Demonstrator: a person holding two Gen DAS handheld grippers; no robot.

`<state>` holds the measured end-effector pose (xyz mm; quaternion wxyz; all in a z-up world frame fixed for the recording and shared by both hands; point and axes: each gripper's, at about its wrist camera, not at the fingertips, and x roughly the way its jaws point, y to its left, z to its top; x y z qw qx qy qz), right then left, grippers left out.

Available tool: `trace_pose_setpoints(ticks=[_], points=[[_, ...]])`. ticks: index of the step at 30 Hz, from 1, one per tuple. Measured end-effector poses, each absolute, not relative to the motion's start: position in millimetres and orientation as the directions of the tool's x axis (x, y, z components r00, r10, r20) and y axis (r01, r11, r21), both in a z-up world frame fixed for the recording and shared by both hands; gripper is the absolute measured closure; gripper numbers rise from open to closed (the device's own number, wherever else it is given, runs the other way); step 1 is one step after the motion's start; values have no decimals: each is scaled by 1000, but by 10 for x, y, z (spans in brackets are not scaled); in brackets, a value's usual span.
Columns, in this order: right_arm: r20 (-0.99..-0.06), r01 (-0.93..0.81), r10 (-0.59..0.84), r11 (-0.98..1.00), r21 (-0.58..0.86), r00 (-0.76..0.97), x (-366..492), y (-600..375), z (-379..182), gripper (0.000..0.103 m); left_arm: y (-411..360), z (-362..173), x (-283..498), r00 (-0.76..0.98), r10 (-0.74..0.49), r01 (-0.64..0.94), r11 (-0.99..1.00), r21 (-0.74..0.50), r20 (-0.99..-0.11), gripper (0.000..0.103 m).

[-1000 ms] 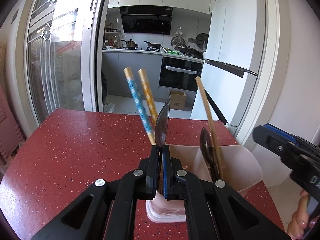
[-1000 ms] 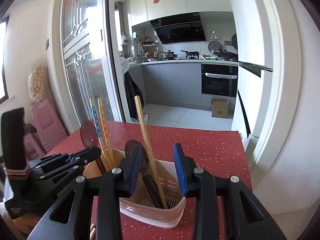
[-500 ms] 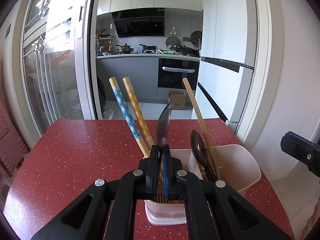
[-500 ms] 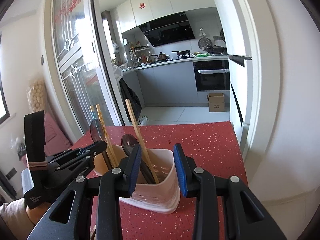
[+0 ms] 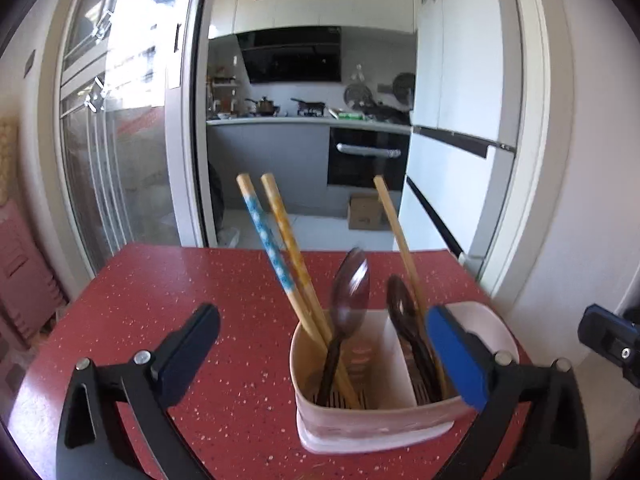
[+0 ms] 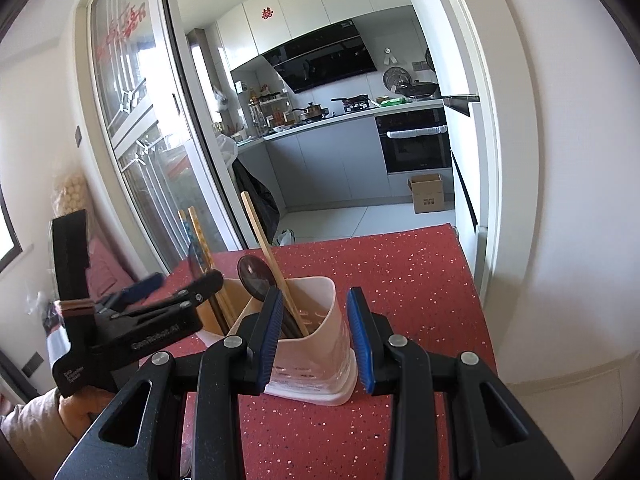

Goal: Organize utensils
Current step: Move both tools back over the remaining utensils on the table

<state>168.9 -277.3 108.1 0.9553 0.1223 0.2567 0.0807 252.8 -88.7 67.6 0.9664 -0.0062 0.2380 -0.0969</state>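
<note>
The left gripper (image 5: 320,344) has just been opening and now stands wide, so the dark plastic spoon (image 5: 348,300) drops free into the left compartment of the pale pink two-part utensil holder (image 5: 372,424). The right gripper (image 6: 316,336), part open, holds nothing. The holder stands on a red speckled table (image 5: 160,280); a grey kitchen (image 5: 280,152) lies beyond.

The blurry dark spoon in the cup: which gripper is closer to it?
Left. The left gripper has just been opening, and its jaws straddle the spoon without touching. The right gripper sits beside the holder, at its other compartment, holding nothing.
</note>
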Motion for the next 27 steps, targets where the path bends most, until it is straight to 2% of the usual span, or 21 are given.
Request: trace_pose_setpoints(ticks=[6, 12, 15, 21, 27], points=[[-471, -79, 225, 948, 310, 853, 1691, -2833, 1071, 66, -823, 847, 2523, 878, -169, 169, 985, -42, -448, 0], [-501, -74, 240, 942, 327, 832, 1622, -2831, 1048, 48, -687, 879, 2400, 863, -138, 155, 988, -6, -487, 0], [-542, -69, 264, 933, 353, 798, 1563, -2803, 983, 40, -561, 817, 2270, 843, -121, 162, 986, 32, -524, 0], [-675, -49, 281, 939, 341, 682, 1437, -2583, 744, 39, -277, 394, 1912, 754, -105, 188, 980, 60, -648, 0], [-794, -80, 321, 941, 328, 516, 1264, -2227, 382, 39, 11, -30, 1507, 673, -82, 212, 973, 86, -735, 0]])
